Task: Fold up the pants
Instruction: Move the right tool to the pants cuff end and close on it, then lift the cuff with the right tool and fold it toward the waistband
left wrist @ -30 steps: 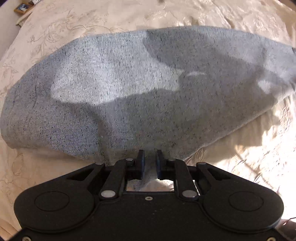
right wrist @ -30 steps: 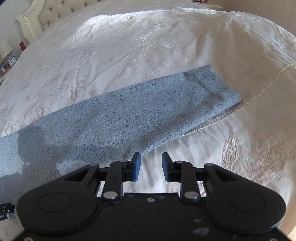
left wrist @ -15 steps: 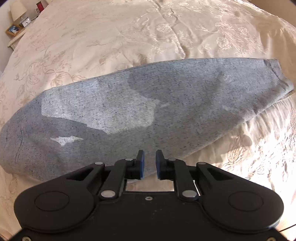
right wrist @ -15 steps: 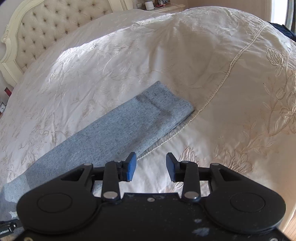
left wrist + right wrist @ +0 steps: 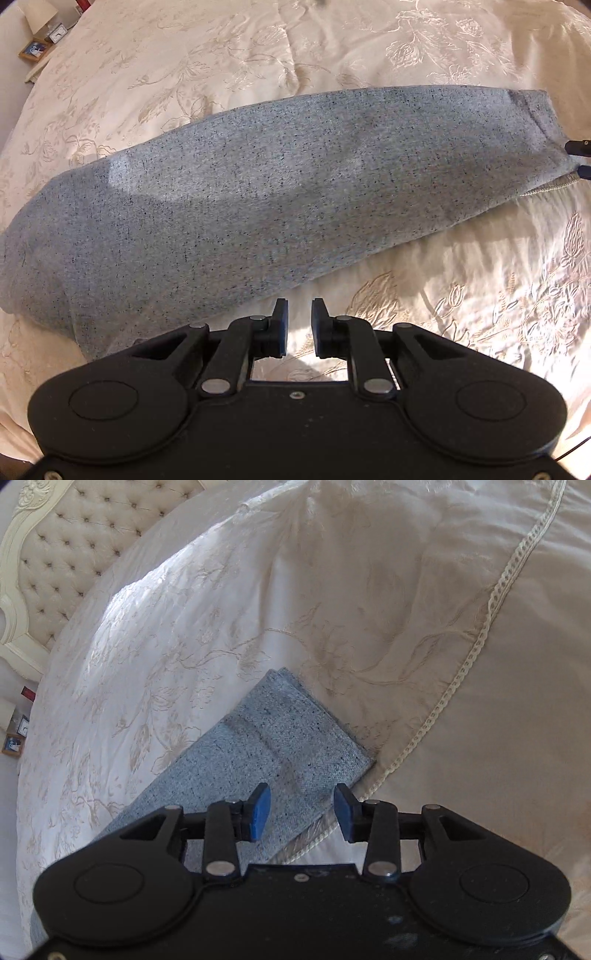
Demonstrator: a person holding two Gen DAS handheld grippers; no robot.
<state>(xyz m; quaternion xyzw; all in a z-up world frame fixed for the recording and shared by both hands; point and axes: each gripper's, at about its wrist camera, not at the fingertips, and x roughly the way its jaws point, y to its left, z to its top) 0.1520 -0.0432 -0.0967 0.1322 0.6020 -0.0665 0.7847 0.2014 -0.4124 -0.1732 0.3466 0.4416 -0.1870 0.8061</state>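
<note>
Grey speckled pants (image 5: 280, 192) lie flat on the cream embroidered bedspread (image 5: 258, 48), folded lengthwise into one long strip. My left gripper (image 5: 297, 326) hovers just off the strip's near edge, jaws slightly apart and holding nothing. My right gripper (image 5: 301, 814) is open wide right over the hem end of the pants (image 5: 280, 753), holding nothing. Its blue fingertips (image 5: 580, 158) show at the right edge of the left wrist view, beside the hem.
A corded trim seam (image 5: 476, 646) of the bedspread runs past the hem. A tufted headboard (image 5: 70, 539) stands at the far end. A nightstand with a lamp and picture frames (image 5: 40, 37) is beside the bed.
My right gripper moved along the pants to the hem end and opened wider. My left gripper pulled back off the cloth, its jaws a little further apart.
</note>
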